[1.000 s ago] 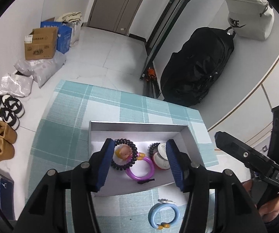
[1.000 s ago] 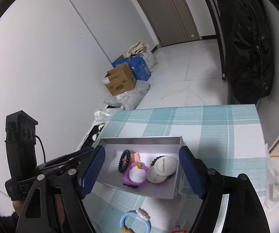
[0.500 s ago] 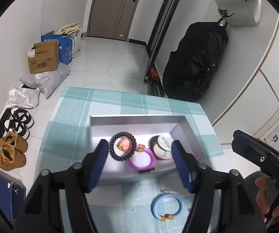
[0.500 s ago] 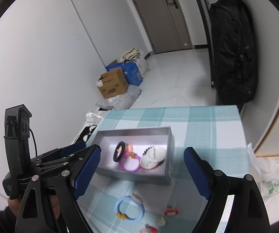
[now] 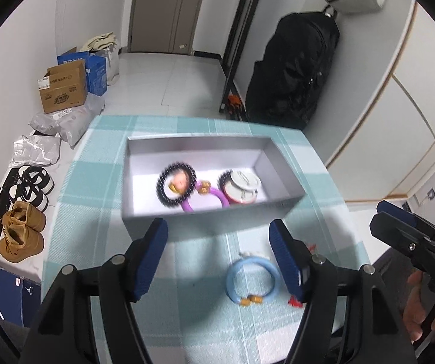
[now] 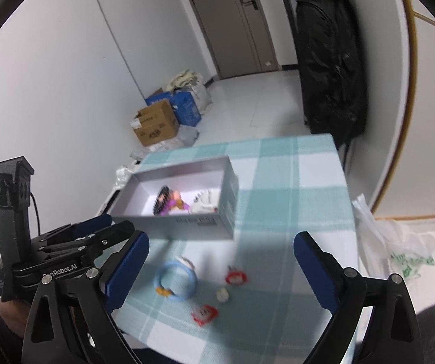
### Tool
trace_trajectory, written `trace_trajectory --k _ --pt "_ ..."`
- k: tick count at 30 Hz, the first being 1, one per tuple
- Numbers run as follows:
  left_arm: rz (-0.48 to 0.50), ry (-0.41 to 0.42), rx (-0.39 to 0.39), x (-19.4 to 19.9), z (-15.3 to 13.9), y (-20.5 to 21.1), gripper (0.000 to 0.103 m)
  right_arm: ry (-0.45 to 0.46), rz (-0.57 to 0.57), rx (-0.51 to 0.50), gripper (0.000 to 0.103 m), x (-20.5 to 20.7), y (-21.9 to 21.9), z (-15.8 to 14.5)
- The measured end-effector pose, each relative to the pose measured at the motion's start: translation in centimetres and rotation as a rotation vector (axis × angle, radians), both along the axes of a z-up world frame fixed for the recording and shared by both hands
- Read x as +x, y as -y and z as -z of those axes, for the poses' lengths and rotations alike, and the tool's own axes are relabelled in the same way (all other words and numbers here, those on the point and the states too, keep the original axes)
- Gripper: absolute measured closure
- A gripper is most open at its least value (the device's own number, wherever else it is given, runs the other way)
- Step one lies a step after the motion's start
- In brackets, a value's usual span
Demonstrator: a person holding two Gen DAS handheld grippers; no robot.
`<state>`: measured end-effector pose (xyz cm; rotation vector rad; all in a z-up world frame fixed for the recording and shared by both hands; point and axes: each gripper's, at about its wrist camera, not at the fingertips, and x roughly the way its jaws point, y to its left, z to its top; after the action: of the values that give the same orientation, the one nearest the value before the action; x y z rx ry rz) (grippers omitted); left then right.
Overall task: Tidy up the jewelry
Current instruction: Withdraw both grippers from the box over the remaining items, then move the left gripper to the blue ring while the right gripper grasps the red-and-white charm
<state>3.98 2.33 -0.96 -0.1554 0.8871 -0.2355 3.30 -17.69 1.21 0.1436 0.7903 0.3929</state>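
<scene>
Left wrist view: the left gripper has its fingers spread wide and empty, hovering above a desk covered in a teal checked cloth. Between the fingers and a little nearer lies a pale blue bracelet with orange beads, flat on the cloth. Just beyond the fingertips sits an open grey box already holding a black beaded bracelet, a purple ring bracelet and a round white piece.

Right wrist view: the right gripper is also spread and empty, above two small red pieces and a tiny white one near the blue bracelet.

Likely risks: the thin blue hoop could slide or flip away if a finger lands on its rim; the two grippers, close together, could collide; a low approach might nudge the box.
</scene>
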Motion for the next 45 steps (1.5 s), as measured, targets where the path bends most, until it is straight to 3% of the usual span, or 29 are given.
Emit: trace_trajectory --k 12,16,21,27,33,37,45 --pt "0.042 -0.084 0.035 -1.7 1.8 1.4 0.037 -0.123 -0.019 0.012 0.006 -2.0 0.4 3.5" --pt "0.019 -0.100 0.040 -1.8 2.0 1.1 0.031 -0.203 -0.034 0.049 0.007 -1.7 0.2 5.0" --pt "-0.030 -0.117 0.025 -1.6 2.2 0.1 0.029 -0.230 -0.042 0.068 0.008 -1.8 0.0 5.6" --pt "-0.038 -0.132 0.038 -1.5 2.7 0.1 0.029 -0.265 -0.069 0.030 0.019 -1.8 -1.1 6.6" --pt "-0.032 -0.128 0.058 -1.7 2.6 0.2 0.029 -0.273 -0.089 -0.022 0.037 -1.8 -2.2 7.2" --pt "-0.031 -0.148 0.049 -1.7 2.9 -0.1 0.029 -0.277 -0.122 -0.025 0.055 -1.8 -2.8 7.3" --pt "-0.021 -0.141 0.030 -1.8 2.7 -0.1 0.029 -0.270 -0.129 -0.044 0.072 -1.8 -3.0 7.3"
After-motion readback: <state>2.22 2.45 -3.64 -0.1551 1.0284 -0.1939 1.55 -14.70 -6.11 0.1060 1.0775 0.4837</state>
